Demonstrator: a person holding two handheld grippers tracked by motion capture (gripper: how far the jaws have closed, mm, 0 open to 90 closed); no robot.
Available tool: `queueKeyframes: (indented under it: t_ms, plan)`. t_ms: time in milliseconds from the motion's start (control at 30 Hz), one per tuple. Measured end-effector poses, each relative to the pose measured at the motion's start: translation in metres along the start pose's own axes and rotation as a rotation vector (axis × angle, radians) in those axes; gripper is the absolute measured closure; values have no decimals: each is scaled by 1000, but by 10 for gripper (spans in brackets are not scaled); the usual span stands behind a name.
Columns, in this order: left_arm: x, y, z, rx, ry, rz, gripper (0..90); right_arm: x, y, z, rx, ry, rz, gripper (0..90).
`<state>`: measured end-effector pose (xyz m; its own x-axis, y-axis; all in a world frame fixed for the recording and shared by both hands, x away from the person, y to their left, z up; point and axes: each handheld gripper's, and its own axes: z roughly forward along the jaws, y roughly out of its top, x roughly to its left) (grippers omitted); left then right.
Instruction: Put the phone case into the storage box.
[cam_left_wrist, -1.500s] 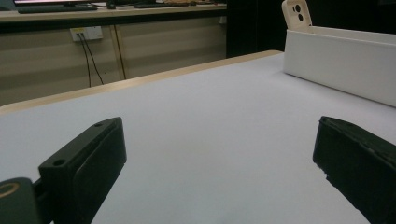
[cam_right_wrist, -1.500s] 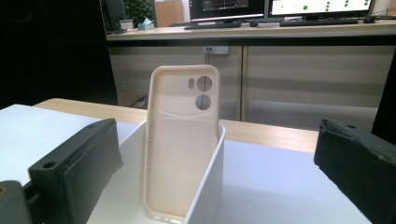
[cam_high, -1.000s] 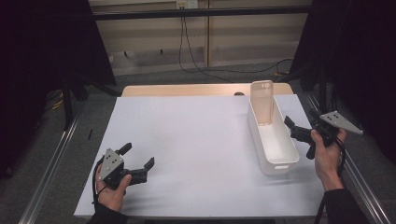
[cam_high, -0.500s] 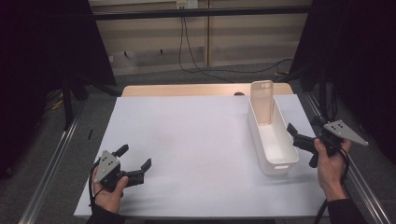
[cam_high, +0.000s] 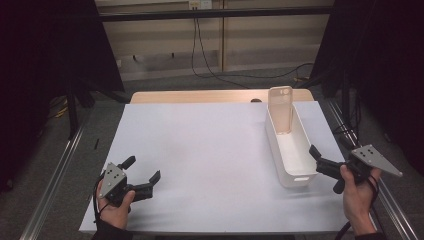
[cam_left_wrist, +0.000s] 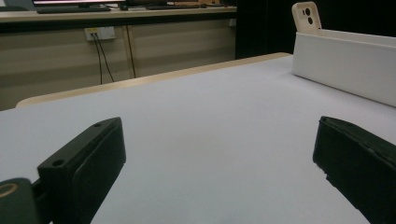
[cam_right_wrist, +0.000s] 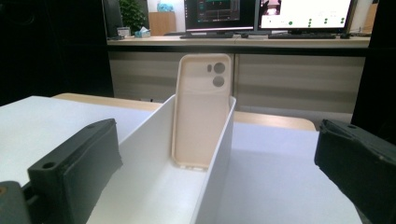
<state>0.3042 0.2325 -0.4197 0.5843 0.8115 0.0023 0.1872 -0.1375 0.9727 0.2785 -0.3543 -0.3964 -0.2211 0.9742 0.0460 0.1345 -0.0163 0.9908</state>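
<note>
Nearest the person, the left gripper (cam_high: 142, 176) rests low on the white table (cam_high: 210, 150), jaws spread and empty. The right gripper (cam_high: 320, 162), also spread wide, sits just beside the near end of a long white bin (cam_high: 295, 172). A beige phone case (cam_right_wrist: 201, 112) stands upright at the bin's far end (leaning on the wall); reaching it likely means going in along the trough.

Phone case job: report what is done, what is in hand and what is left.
Done, apparently: the beige phone case stands upright against the far end of the white bin. In hand: nothing; the right gripper is open beside the bin's near end, and the left gripper is open over bare table. Left: nothing else shows on the table to be handled.
</note>
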Motion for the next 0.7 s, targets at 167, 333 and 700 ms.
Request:
queueKeyframes:
  t_ms: [167,333,700]
  plan:
    - [-1,-1,0,5,-5,-2,22,3,-10,-13,18,1,6,0]
    - [-1,-2,0,7,-5,9,21,6,-16,-27,15,-1,10,0]
    - [-2,-4,-6,14,8,2,21,19,-25,-47,2,3,-3,0]
